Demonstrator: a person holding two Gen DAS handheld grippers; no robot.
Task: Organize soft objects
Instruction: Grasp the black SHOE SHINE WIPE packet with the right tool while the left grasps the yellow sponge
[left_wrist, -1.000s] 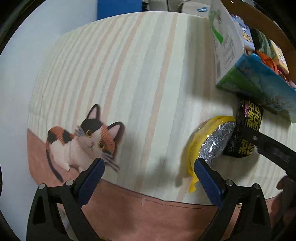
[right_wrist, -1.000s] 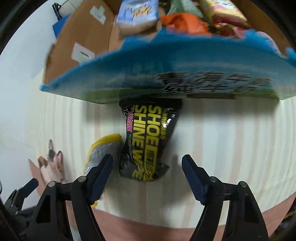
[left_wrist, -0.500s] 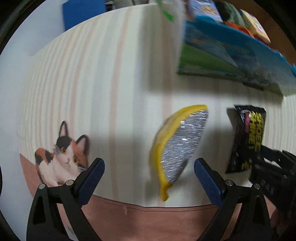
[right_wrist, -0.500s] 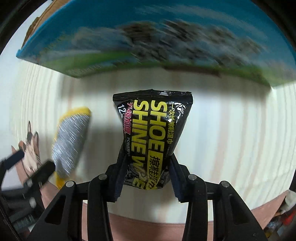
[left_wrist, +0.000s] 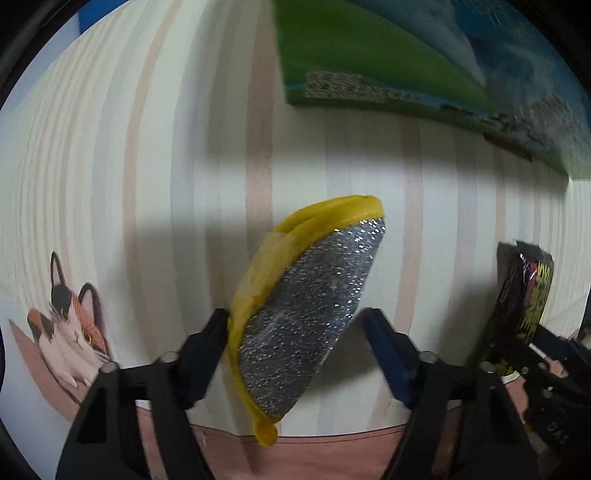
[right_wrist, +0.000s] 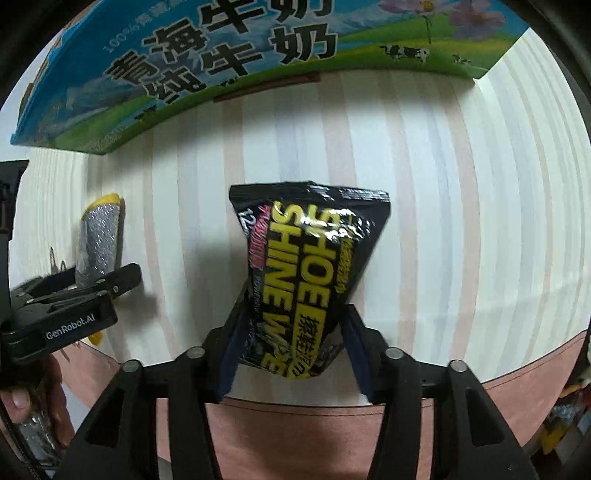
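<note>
— What has the left gripper (left_wrist: 295, 332) got?

— Its blue-padded fingers (left_wrist: 388, 354) are clamped on the lower part of a yellow sponge with a glittery silver scouring face (left_wrist: 306, 314), held tilted above the striped tablecloth (left_wrist: 147, 166).

— And the right gripper (right_wrist: 291, 332)?

— Pinched shut on the bottom of a black-and-yellow shoe shine wipes pack (right_wrist: 310, 273), its top edge pointing away, over the same cloth.

— What lies beyond them?

— A milk carton box (right_wrist: 221, 62) printed with green meadow and blue sky stands just past both items. A calico cat print (left_wrist: 70, 332) sits on the cloth at the left, near the pink border (left_wrist: 332, 458).
</note>
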